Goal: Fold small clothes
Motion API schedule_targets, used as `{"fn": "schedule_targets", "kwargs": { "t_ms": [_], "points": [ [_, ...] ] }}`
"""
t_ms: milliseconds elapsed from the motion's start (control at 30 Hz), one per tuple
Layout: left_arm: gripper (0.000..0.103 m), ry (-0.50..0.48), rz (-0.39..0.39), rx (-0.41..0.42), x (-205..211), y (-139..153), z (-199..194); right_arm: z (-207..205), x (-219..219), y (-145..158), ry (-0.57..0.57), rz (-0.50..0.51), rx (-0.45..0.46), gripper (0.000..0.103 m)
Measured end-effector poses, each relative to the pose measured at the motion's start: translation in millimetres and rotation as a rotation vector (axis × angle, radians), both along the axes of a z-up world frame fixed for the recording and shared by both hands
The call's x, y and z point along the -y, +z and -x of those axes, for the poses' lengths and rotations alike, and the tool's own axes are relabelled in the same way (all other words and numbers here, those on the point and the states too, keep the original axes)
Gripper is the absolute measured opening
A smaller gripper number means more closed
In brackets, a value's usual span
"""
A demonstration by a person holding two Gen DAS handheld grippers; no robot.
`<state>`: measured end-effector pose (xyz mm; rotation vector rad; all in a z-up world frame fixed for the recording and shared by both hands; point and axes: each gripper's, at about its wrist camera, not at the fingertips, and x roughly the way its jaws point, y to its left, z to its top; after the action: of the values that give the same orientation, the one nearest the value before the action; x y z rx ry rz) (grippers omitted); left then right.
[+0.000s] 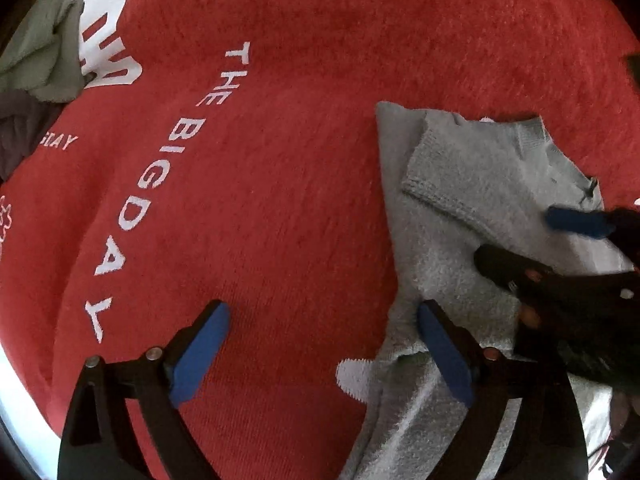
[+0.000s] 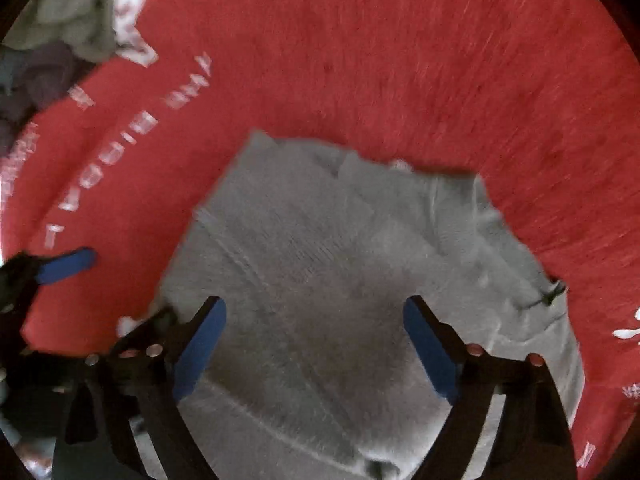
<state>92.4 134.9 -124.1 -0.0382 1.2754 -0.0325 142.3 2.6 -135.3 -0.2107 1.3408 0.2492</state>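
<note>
A small grey garment (image 2: 332,280), partly folded with one flap doubled over its top, lies flat on a red blanket (image 1: 300,160) printed with white lettering (image 1: 160,184). The right gripper (image 2: 316,344) hangs directly above the garment, jaws spread wide, holding nothing. The left gripper (image 1: 324,352) sits at the garment's left edge, also wide open and empty, one finger over grey cloth, the other over red. A heap of green and dark clothes (image 1: 36,64) lies at the far left.

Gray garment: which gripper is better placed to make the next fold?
Right. The right gripper hangs open directly over the gray garment; the left gripper is open mostly over the red cloth, at the garment's edge.
</note>
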Motion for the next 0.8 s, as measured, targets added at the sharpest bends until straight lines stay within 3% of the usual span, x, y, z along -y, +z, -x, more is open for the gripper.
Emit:
{"fn": "schedule_targets", "kwargs": {
  "t_ms": [33,67,100,167,267,333,467,500,567,633,800],
  "points": [
    [0.096,0.002,0.004,-0.005,0,-1,0,-1,1,-2,-0.007,-0.005,-0.002,0.074],
    [0.096,0.003,0.003,-0.006,0,-1,0,-1,4,2,-0.014,-0.026,0.023,0.054],
    [0.096,0.000,-0.002,-0.007,1,-1,-2,-2,8,10,-0.026,-0.030,0.053,0.008],
    [0.096,-0.001,-0.007,-0.008,3,-1,-2,-1,25,28,-0.095,-0.069,0.112,0.010],
    [0.096,-0.001,-0.007,-0.012,2,-4,-4,19,91,63,-0.321,-0.256,0.218,0.010],
    [0.097,-0.002,-0.014,-0.012,3,-4,-4,36,133,70,-0.458,-0.313,0.246,0.010],
    [0.101,0.002,-0.024,-0.019,1,-9,-8,82,231,30,-0.790,-0.469,0.125,0.021],
    [0.101,0.001,-0.027,-0.023,1,-9,-9,94,250,15,-0.856,-0.487,0.063,0.040],
    [0.101,-0.004,-0.042,-0.037,3,-6,-12,115,275,-3,-0.924,-0.568,0.001,0.066],
    [0.101,-0.006,-0.054,-0.026,5,4,-18,127,287,-3,-0.959,-0.654,0.022,0.067],
    [0.101,-0.053,-0.048,0.009,20,20,-60,130,305,-14,-1.067,-0.759,0.009,0.067]
  ]
}}
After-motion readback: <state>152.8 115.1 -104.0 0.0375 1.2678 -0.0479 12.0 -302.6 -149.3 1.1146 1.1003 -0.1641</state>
